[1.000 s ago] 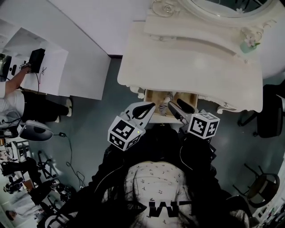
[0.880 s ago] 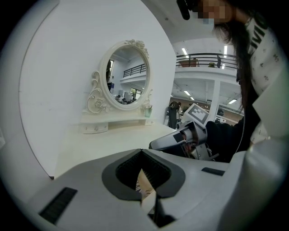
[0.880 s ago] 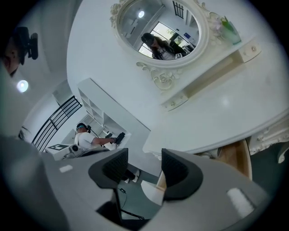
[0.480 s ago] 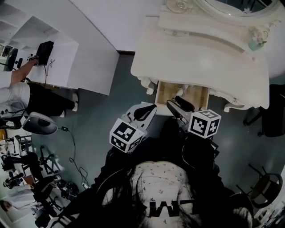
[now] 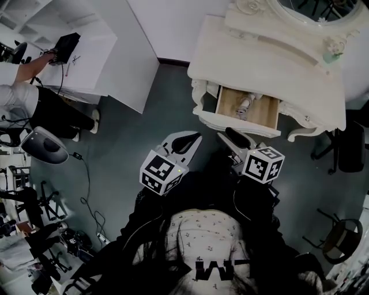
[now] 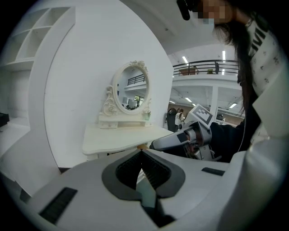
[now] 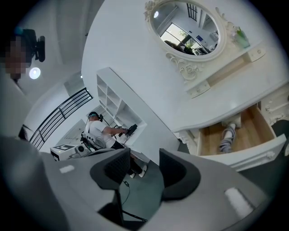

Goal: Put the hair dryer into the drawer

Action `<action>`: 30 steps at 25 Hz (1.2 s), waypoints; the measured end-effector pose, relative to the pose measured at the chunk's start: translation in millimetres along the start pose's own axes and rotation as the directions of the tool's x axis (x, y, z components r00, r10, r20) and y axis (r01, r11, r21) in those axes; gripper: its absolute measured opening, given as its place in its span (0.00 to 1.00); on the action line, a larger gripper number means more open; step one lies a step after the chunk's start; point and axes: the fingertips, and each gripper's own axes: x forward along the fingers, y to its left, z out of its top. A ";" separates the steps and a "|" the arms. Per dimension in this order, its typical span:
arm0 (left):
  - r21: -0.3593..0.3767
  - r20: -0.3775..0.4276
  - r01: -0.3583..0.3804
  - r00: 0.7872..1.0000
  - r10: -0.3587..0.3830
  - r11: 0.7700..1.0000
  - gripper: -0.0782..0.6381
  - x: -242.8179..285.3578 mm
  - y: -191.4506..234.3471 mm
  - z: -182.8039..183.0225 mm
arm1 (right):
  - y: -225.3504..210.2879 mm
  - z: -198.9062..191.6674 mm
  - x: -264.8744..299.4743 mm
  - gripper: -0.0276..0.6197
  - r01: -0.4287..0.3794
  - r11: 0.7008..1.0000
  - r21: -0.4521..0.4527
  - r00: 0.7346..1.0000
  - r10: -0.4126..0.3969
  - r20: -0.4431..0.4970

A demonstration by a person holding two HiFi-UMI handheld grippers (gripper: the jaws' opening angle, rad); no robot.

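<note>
The hair dryer (image 5: 245,105) lies inside the open wooden drawer (image 5: 230,102) of the cream dressing table (image 5: 253,63). In the right gripper view the hair dryer (image 7: 227,137) rests on the floor of the drawer (image 7: 253,135), its cord coiled round it. Both grippers hang over the dark floor, well short of the table. My left gripper (image 5: 187,140) is shut, its pads meeting at the tips (image 6: 141,150), with nothing in it. The jaws of my right gripper (image 5: 232,138) are closing but still stand apart (image 7: 143,155), with nothing between them.
An oval mirror (image 5: 311,7) stands on the table top. A person sits at a white desk (image 5: 92,52) to the left. A grey domed device (image 5: 43,147) and cables (image 5: 86,199) lie on the floor at the left, and a chair (image 5: 340,242) stands at the lower right.
Both grippers have drawn back from the drawer, which was right at their tips a second ago. The dressing table now sits farther up and to the right in the head view.
</note>
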 end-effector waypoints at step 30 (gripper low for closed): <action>-0.026 0.097 -0.032 0.995 0.034 0.999 0.09 -59.0 -139.0 -35.6 | 78.4 -107.2 -140.7 0.25 -0.126 0.936 -0.328 0.992 0.129 -0.015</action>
